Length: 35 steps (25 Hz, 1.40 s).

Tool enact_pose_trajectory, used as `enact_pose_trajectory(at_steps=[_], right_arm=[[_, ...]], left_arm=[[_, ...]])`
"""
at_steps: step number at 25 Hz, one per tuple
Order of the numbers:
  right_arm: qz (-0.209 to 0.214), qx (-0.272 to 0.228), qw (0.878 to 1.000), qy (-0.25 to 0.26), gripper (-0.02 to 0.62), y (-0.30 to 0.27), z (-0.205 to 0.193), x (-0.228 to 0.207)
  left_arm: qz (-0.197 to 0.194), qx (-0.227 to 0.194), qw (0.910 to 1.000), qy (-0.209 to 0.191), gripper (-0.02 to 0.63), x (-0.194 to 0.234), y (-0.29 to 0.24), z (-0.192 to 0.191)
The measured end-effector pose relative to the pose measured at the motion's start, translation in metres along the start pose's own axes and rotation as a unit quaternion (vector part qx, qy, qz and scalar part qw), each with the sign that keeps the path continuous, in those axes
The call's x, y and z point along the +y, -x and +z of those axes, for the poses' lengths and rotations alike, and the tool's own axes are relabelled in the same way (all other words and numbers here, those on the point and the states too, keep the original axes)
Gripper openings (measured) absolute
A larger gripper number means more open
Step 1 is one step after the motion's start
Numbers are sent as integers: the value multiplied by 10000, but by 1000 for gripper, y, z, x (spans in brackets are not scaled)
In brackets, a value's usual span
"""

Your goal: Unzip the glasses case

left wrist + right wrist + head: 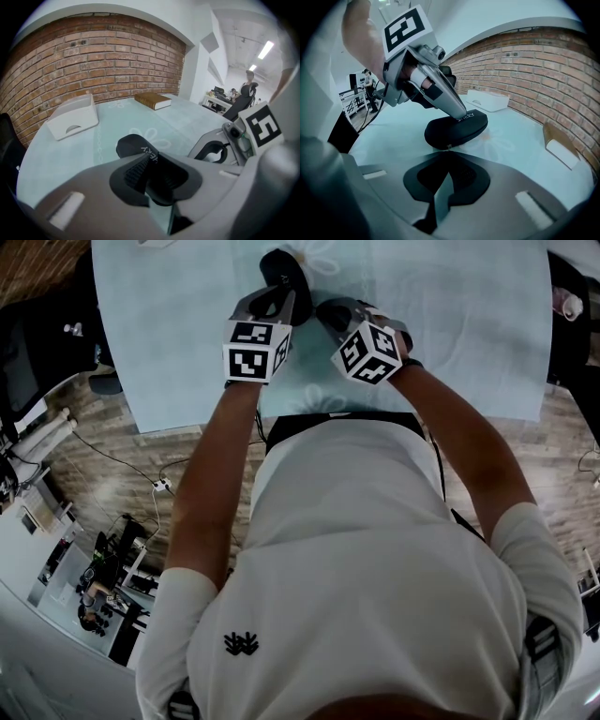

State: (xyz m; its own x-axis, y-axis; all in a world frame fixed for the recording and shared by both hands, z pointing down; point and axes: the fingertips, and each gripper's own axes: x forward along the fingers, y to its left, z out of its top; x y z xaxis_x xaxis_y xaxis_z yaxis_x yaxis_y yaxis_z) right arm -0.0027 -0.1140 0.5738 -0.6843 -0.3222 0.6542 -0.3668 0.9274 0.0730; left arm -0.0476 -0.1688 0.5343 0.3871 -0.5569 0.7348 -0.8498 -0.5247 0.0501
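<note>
Bracing is the job of the left gripper [152,169]. Its jaws are closed on the near end of the glasses case [133,145], with the ribbed pads [135,171] pressed against the case's dark shell. The rest of the case runs out ahead of the jaws and lies flat on the tabletop [108,126]. That clamp probably keeps the case from sliding when the zip is tugged.

The right gripper [449,157] comes in low from the other side. Its jaws are drawn together at the tips, right against the case's seam. A small zipper pull [449,147] sits at the tips and looks pinched between them, though it is tiny and the grip is hard to confirm.

The zip track is lost against the black shell, so I cannot tell whether any of it is open yet. In the head view both grippers and their marker cubes cover most of the case. A white tray [72,117] and a book [153,100] lie well beyond the left jaws, clear of the work.
</note>
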Motion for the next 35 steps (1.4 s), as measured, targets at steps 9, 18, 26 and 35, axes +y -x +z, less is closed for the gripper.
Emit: enact_pose_trajectory(at_steps=[9, 18, 26, 35], right_arm=[[26, -50, 9997, -242, 0, 5, -1, -8], [-75, -203, 9977, -644, -2, 10, 9, -36], [511, -23, 9986, 140, 51, 0, 1, -9], [990, 118, 9942, 408, 74, -16, 2, -1]], left_arm=[[48, 41, 9998, -207, 71, 2, -1, -2], [25, 70, 9996, -288, 57, 6, -1, -2], [-18, 50, 9996, -271, 57, 6, -1, -1], [-74, -9, 9997, -242, 57, 7, -1, -4]])
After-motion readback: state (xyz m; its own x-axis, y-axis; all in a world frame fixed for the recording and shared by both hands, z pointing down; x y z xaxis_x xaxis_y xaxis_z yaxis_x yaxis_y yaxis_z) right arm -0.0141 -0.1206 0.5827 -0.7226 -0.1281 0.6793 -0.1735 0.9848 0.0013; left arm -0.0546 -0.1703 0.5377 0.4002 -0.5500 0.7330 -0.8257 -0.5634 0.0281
